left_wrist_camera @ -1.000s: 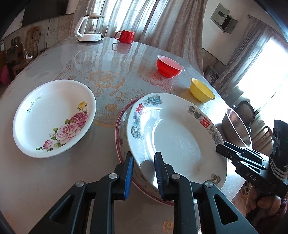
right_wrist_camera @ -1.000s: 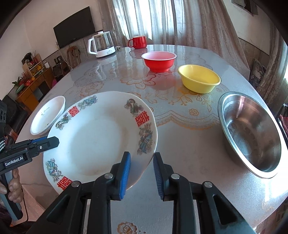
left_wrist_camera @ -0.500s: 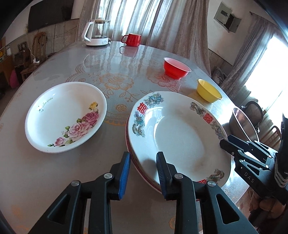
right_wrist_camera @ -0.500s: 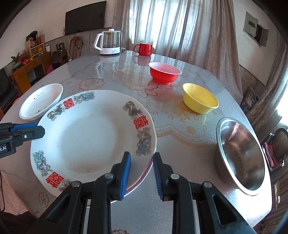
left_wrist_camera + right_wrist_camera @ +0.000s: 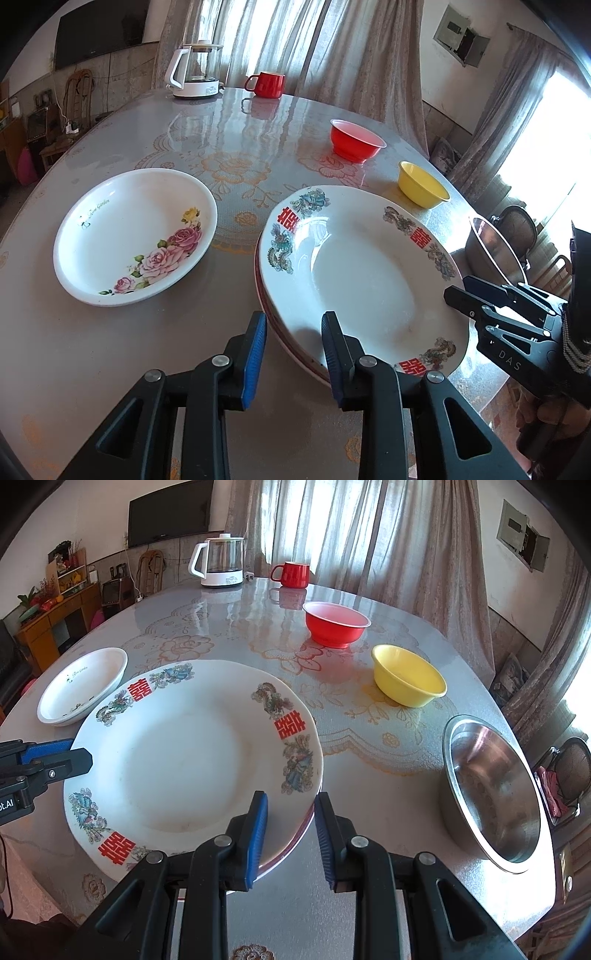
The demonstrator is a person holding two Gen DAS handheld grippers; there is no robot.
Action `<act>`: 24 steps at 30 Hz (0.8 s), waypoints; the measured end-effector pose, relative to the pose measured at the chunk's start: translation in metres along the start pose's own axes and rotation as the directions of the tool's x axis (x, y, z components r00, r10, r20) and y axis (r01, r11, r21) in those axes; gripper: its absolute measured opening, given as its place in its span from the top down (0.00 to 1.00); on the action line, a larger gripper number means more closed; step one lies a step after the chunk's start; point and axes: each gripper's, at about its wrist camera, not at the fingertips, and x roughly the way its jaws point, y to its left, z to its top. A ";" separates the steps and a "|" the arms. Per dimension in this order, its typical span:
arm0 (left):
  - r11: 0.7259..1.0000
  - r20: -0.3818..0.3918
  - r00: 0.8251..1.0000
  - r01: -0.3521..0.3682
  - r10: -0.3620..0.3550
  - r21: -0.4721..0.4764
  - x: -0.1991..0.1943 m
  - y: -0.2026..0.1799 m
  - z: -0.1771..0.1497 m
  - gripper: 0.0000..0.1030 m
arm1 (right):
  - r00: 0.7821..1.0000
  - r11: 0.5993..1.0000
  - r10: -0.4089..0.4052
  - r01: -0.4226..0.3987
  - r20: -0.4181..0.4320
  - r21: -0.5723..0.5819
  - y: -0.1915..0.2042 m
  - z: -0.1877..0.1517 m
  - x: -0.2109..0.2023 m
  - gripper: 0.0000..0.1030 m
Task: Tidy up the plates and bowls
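The large white plate with red characters (image 5: pixel 362 273) lay stacked on a red-rimmed plate (image 5: pixel 284 334), of which only a thin edge showed along the near left side. The stack sat near the front edge of the round table (image 5: pixel 240 133). The left gripper (image 5: pixel 293 345) was open, its blue-padded fingers (image 5: pixel 255 354) standing apart just at the stack's near left rim; whether either pad touched the rim could not be told. The right gripper (image 5: pixel 290 829) was also open, its jaws astride the stack's near right edge, holding nothing.

To the left of the stack, apart from it, lay the rose plate (image 5: pixel 135 236), white with pink flowers on its near side. Farther back and to the right stood the red bowl (image 5: pixel 336 624), and nearer, right of the stack, the yellow bowl (image 5: pixel 408 679), both upright and separate. At the table's right edge sat the steel bowl (image 5: pixel 491 801), well apart from the plates.

At the far side of the table stood a glass kettle (image 5: pixel 221 563) with a white base and, to its right, a red mug (image 5: pixel 291 574).
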 end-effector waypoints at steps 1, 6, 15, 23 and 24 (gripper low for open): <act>1.000 0.004 1.000 0.000 0.000 -0.001 -0.002 0.001 -0.001 0.71 | 1.000 1.000 0.013 -0.013 -0.005 0.001 -0.001 -0.001 0.000 0.69; 1.000 0.018 1.000 0.007 -0.007 -0.004 -0.010 0.008 -0.003 0.71 | 1.000 0.998 0.018 -0.017 -0.024 0.056 -0.005 -0.002 -0.001 0.66; 0.993 0.007 0.995 0.099 -0.099 -0.068 -0.010 0.019 -0.006 0.63 | 0.998 0.990 0.055 -0.059 0.040 0.126 -0.009 0.012 -0.014 0.67; 0.990 -0.009 0.991 0.130 -0.131 -0.044 0.005 0.006 -0.007 0.59 | 0.992 0.956 0.126 -0.115 -0.022 0.269 -0.036 0.005 0.013 0.66; 0.992 -0.007 0.992 0.122 -0.122 -0.033 0.006 0.004 -0.007 0.59 | 0.989 0.950 0.146 -0.134 -0.023 0.282 -0.038 0.003 0.016 0.66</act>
